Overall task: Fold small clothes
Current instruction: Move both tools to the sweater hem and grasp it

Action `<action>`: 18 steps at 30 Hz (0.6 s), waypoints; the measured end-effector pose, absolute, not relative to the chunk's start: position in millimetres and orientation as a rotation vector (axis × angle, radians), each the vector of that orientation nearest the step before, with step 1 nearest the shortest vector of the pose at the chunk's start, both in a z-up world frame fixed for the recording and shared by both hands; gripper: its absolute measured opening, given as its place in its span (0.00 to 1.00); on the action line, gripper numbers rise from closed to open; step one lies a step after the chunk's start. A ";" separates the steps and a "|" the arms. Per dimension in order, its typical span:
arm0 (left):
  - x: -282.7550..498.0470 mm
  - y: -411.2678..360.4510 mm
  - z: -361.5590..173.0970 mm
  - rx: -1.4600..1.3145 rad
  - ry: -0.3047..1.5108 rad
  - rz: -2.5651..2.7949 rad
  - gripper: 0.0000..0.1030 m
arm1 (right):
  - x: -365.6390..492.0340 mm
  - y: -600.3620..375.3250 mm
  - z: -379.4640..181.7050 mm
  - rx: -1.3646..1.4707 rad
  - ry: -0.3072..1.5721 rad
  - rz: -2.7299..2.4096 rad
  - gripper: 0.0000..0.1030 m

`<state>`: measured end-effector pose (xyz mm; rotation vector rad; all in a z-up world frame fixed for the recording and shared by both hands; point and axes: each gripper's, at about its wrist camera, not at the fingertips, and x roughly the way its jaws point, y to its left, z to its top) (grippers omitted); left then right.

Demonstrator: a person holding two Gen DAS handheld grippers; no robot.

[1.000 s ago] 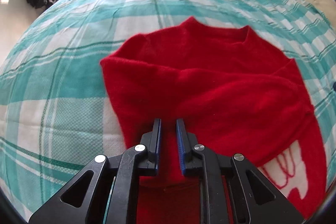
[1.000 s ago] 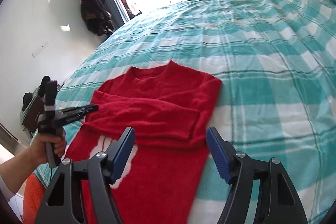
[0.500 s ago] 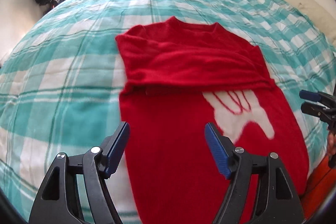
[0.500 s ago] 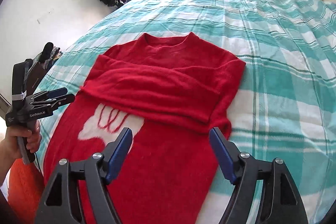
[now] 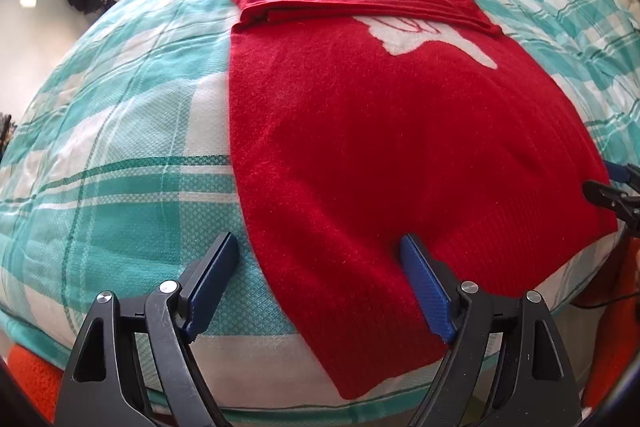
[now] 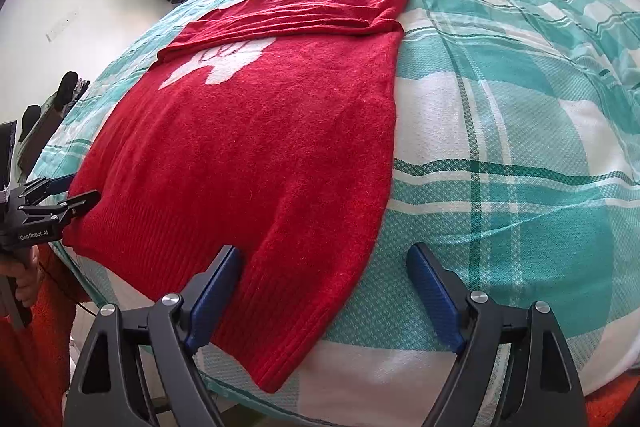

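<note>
both tools share one build: the left gripper (image 5: 320, 287) and the right gripper (image 6: 324, 295) have glossy black plastic arms with triangular cut-outs, round silver screws at the joints, and flat blue ribbed fingers (image 5: 424, 291). seen from the right wrist, the left gripper body carries white "genrobot.ai" lettering. bare skin of the left hand (image 6: 25, 281) shows beside an orange-red fuzzy sleeve (image 6: 44, 331).

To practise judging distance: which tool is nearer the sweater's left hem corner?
Left. The left tool, open, straddles that corner of the red sweater; the right tool, also open, straddles the opposite hem corner.
</note>
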<state>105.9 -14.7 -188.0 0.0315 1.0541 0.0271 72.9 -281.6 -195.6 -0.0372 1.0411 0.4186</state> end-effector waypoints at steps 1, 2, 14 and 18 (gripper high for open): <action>103.2 -15.3 -189.4 0.033 1.050 0.029 0.82 | 72.8 -282.6 -195.8 -0.033 1.039 0.420 0.82; 102.4 -15.6 -189.9 0.031 1.046 0.030 0.82 | 72.8 -282.2 -196.1 -0.028 1.035 0.421 0.82; 98.9 -14.4 -190.6 0.029 1.034 0.021 0.82 | 65.9 -279.1 -199.6 -0.031 1.006 0.404 0.83; 82.2 9.2 -165.6 -0.076 1.045 -0.009 0.80 | 68.9 -278.6 -191.8 -0.051 1.058 0.412 0.83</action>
